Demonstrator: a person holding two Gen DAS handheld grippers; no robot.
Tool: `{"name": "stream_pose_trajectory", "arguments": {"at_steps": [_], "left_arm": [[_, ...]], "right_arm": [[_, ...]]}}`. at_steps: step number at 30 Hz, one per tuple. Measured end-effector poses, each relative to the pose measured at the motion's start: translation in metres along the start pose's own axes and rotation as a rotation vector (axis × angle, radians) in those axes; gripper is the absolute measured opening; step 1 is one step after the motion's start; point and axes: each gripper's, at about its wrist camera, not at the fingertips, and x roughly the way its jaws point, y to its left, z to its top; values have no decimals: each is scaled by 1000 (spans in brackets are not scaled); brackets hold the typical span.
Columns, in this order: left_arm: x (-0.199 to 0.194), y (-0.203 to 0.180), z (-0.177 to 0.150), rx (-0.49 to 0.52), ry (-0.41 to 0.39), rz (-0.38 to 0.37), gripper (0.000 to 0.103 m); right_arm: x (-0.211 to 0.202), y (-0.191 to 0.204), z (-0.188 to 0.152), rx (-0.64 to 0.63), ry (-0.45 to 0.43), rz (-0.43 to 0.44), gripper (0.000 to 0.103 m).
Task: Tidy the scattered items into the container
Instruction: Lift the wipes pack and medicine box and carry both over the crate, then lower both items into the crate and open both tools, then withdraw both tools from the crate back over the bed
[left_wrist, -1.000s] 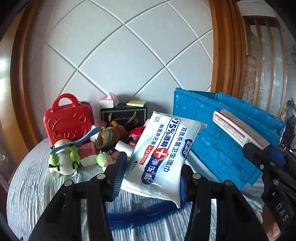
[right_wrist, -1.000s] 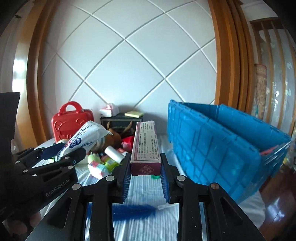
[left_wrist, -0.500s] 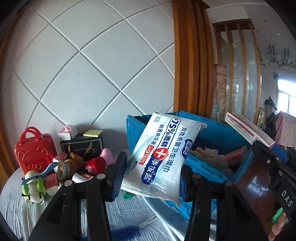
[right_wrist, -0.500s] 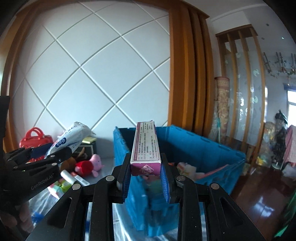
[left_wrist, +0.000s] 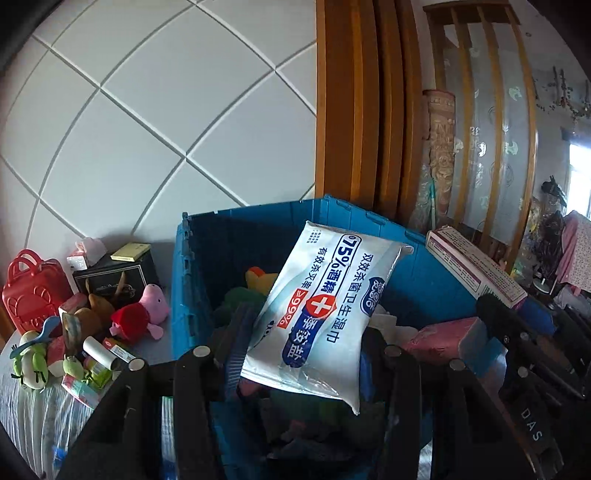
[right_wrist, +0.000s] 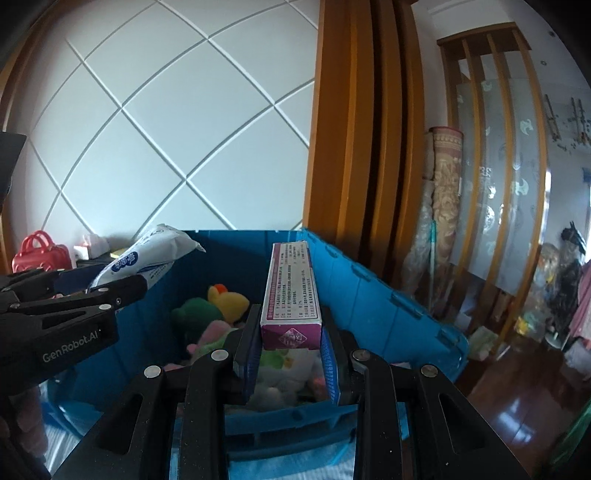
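Note:
My left gripper (left_wrist: 303, 343) is shut on a white pack of wet wipes (left_wrist: 321, 314), which hangs tilted over the open blue crate (left_wrist: 192, 266). My right gripper (right_wrist: 290, 332) is shut on a long purple-and-white carton (right_wrist: 290, 291), also above the crate (right_wrist: 388, 295). Each gripper shows in the other's view: the right gripper (left_wrist: 517, 317) with its carton (left_wrist: 476, 266) at the right edge, the left gripper (right_wrist: 110, 291) with the wipes (right_wrist: 147, 254) at the left. Plush toys lie inside the crate, among them a green one (right_wrist: 195, 317) and a yellow one (right_wrist: 227, 299).
Left of the crate, on a striped cloth, lie a red toy case (left_wrist: 29, 291), a black box (left_wrist: 114, 273), a pink pig plush (left_wrist: 147, 310), a green frog toy (left_wrist: 31, 362) and a small tube (left_wrist: 103, 350). A wooden frame (left_wrist: 354, 110) stands behind the crate.
Both grippers have swung right, away from the pile of loose items, and now hang over the crate's open top. Each keeps its hold on its item.

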Motion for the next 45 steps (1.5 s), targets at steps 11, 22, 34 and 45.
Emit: {"name": "stream_pose_trajectory", "arguments": {"at_steps": [11, 22, 34, 45], "left_arm": [[50, -39, -4, -9, 189, 83, 60], [43, -44, -5, -1, 160, 90, 76], [10, -44, -11, -22, 104, 93, 77], [-70, 2, -19, -89, -38, 167, 94]], "right_arm": [[77, -45, -15, -18, 144, 82, 28], [100, -54, -14, -4, 193, 73, 29], [69, -74, -12, 34, 133, 69, 84], [0, -54, 2, 69, -4, 162, 102]]}}
